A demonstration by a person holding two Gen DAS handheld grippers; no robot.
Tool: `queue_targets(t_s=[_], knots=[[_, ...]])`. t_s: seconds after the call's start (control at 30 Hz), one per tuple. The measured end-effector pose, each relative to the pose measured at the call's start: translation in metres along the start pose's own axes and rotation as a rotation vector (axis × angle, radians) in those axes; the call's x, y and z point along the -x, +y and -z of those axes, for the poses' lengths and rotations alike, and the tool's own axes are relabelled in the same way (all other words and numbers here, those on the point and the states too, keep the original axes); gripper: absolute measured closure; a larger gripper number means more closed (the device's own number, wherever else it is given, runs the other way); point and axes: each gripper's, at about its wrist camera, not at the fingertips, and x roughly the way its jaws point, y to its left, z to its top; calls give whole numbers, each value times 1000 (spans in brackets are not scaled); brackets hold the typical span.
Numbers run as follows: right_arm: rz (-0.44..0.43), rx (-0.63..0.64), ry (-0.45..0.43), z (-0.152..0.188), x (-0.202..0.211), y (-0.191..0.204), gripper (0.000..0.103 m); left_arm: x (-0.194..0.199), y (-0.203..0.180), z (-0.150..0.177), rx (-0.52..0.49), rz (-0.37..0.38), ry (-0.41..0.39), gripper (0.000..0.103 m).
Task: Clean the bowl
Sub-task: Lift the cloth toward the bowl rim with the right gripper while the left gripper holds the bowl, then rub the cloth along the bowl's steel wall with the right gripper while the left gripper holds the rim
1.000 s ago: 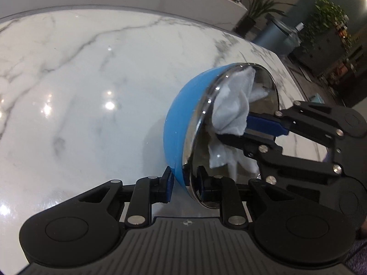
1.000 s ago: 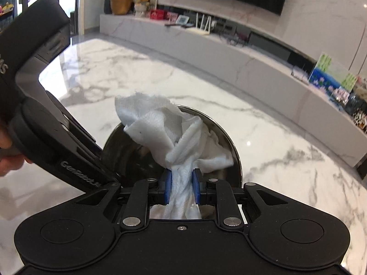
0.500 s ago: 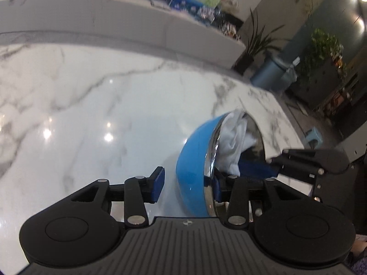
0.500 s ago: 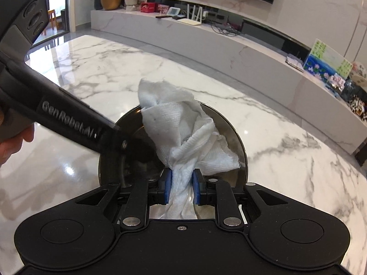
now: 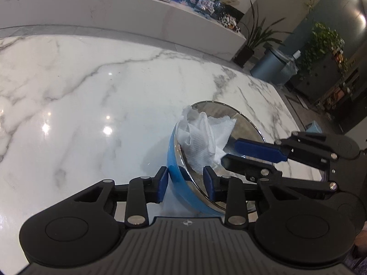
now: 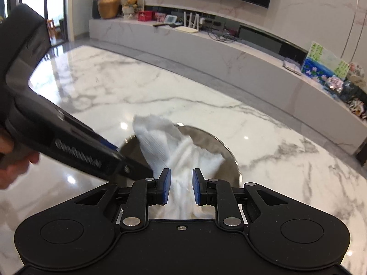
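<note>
On the left, the left tongs (image 5: pixel 184 184) straddle the near rim of the bowl (image 5: pixel 175 178), a steel bowl with a blue outside: one blue pad sits against the blue outer wall, the other is inside, near the polished lining with a gap visible. The jaws stand parted, so the hold looks slack or released; whether the outer pad truly presses the wall I cannot tell. The bowl rests on the white marble bench (image 5: pixel 91 105), leaning a little toward these tongs.

Just ahead of the left tongs and slightly to their right, a crumpled white paper towel (image 5: pixel 201 137) lies inside the bowl, its top poking above the far rim.

Further right, the right tongs (image 6: pixel 181 186) reach in over the bowl's rim. Their blue pads stand apart, with the towel's twisted tail running between them; it looks loose and not pinched, so I take them as open.

As a judgement: the wiping seems largely done, since the steel interior (image 6: pixel 220 151) shows bright with no visible residue, though the part under the towel is hidden. What remains is probably to lift the towel out and leave the bowl settled upright on the bench.
</note>
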Motion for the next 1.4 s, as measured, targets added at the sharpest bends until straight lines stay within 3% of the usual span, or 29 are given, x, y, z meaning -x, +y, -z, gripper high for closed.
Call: queue_targets(t_s=[0.13,0.23,0.27,0.5,0.63,0.9,1.23,1.4], knots=[[-33,33,73,-4,-6,0,83,0,-3,1,-21,12,26,73],[-57,65,143,-8,-14,0,66,0,-4,1,-28,13,39,73],[-59,73,160,-9,-16,0,66,0,-4,1,-28,16,44,73],[-67,71,189,-15,-29,-4,66,-1,-5,2,-36,19,57,73],[-74,61,187,-11,-33,-2,78,0,-5,3,-34,25,54,73],[-75,35,185,-9,-30,-2,81,0,-6,4,-35,25,43,73],[-230,-13,232,-8,-23,-4,82,-1,-6,4,-48,11,61,82],[-243,3,250,-7,-21,1,82,-6,-7,7,-60,-6,98,82]])
